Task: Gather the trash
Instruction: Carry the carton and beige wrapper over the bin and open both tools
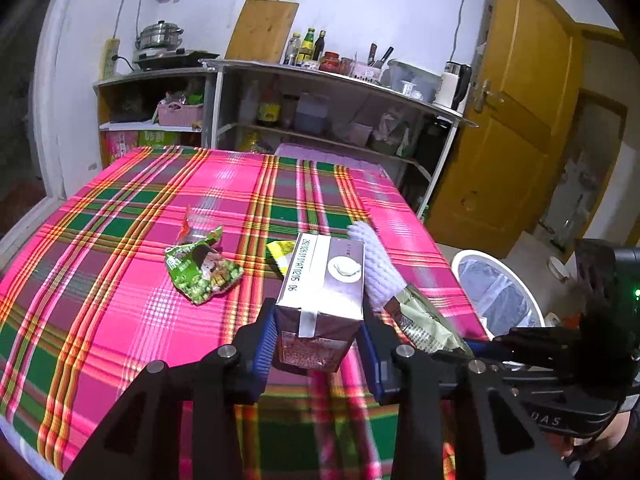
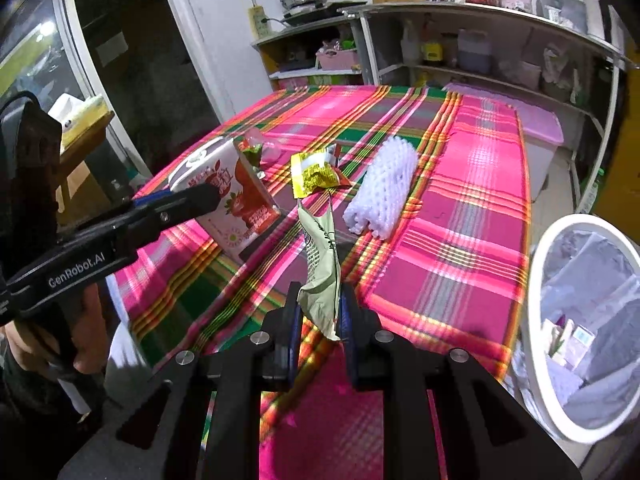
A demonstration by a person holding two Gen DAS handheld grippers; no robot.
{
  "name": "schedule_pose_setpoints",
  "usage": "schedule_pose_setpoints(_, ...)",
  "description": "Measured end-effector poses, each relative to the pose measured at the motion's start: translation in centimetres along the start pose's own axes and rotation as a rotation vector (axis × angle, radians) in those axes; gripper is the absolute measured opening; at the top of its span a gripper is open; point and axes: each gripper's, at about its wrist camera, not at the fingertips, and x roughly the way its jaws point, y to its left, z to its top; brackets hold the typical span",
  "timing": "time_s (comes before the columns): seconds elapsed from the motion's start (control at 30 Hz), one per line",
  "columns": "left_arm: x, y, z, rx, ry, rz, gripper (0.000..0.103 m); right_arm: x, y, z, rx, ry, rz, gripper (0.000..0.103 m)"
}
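Observation:
My left gripper point(image 1: 318, 330) is shut on a strawberry drink carton point(image 1: 322, 300), held above the plaid table; the carton also shows in the right wrist view point(image 2: 236, 196). My right gripper point(image 2: 320, 312) is shut on a pale green wrapper point(image 2: 322, 276), which also shows in the left wrist view point(image 1: 428, 324). On the table lie a green snack wrapper point(image 1: 204, 272), a yellow packet point(image 2: 316, 174), a white foam net sleeve point(image 2: 384, 188) and a clear crumpled wrapper point(image 1: 196, 226). A white-rimmed trash bin point(image 2: 536, 280) with a liner stands right of the table.
The table has a pink and green plaid cloth point(image 1: 120, 240). Behind it stand metal shelves point(image 1: 340, 76) with bottles, a kettle and a pot. A yellow wooden door point(image 1: 508, 120) is at the right. The bin point(image 1: 460, 258) holds some trash.

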Motion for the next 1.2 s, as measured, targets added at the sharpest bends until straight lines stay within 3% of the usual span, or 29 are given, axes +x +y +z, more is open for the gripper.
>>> schedule_pose_setpoints(0.5, -3.5, -4.6, -1.1, 0.018, -0.019, -0.008, 0.038, -5.9, -1.4, -1.9, 0.053, -0.086, -0.045, 0.019)
schedule_pose_setpoints(1.2, -5.3, -9.9, -1.7, 0.090, -0.029, -0.095, 0.038, -10.6, -2.8, -3.4, 0.091, -0.162, -0.100, 0.019)
